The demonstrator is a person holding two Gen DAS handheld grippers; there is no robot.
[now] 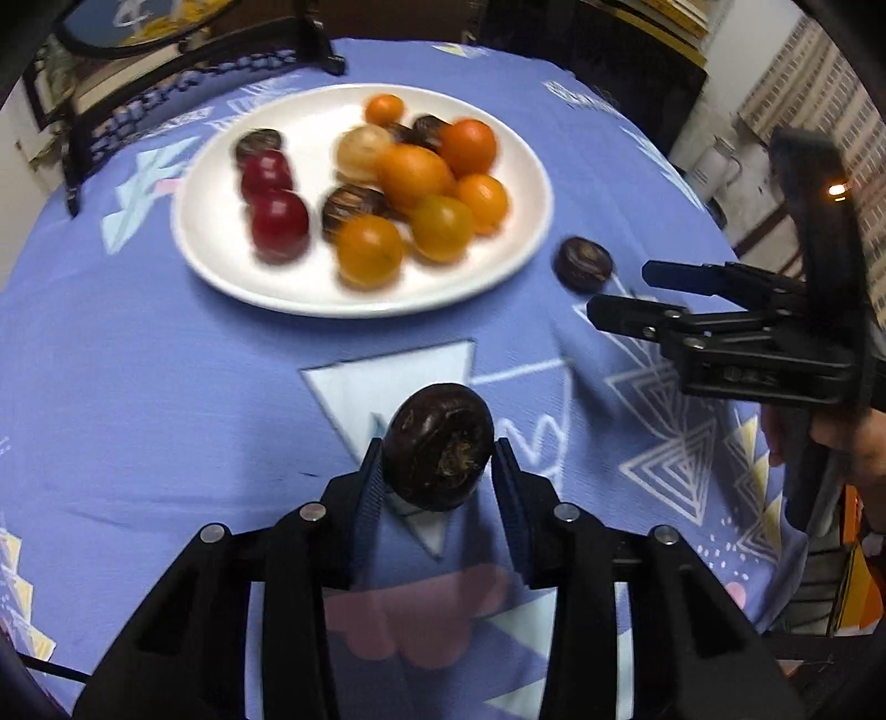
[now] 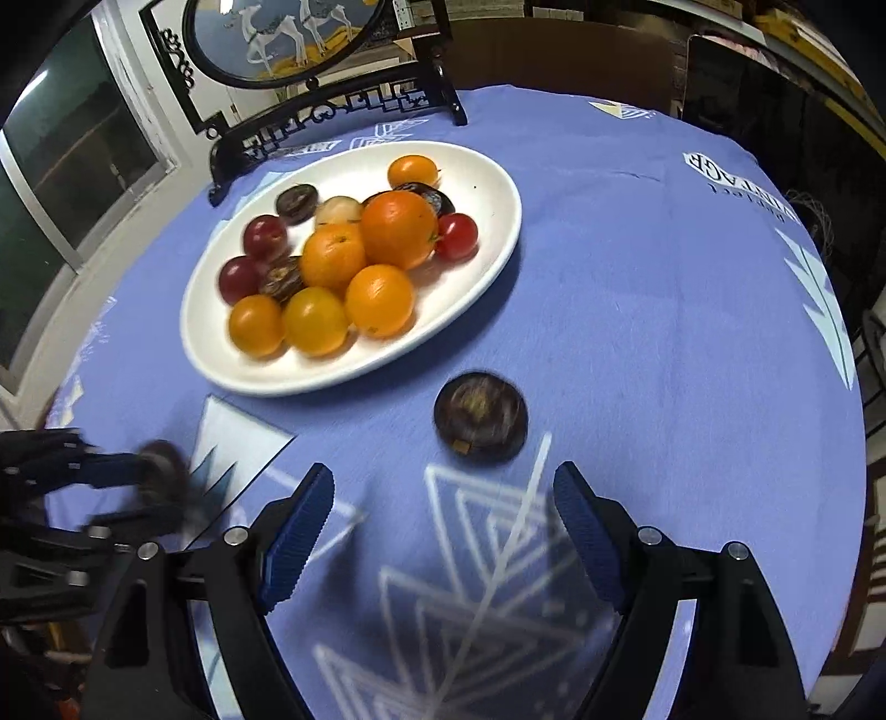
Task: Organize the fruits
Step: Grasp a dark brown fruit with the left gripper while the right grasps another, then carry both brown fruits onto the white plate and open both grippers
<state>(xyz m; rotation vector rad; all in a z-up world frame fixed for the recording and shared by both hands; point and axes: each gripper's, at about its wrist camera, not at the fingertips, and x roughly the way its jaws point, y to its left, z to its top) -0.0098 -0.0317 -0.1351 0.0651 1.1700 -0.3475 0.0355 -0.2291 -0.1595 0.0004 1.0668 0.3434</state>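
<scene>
A white plate [image 1: 520,221] holds several oranges, red fruits and dark brown water chestnuts; it also shows in the right wrist view [image 2: 498,183]. My left gripper [image 1: 437,465] is shut on a dark brown chestnut [image 1: 437,443] and holds it over the blue tablecloth, near the plate's front edge. It shows at the left of the right wrist view [image 2: 160,487]. My right gripper [image 2: 443,515] is open and empty, just short of a second chestnut [image 2: 480,412] lying on the cloth right of the plate. That chestnut [image 1: 584,263] and the right gripper [image 1: 620,296] show in the left wrist view.
A round table with a blue patterned cloth [image 2: 664,304] bears everything. A black carved stand with a round picture [image 2: 288,39] stands at the table's back left, behind the plate. A window [image 2: 66,166] is at the left.
</scene>
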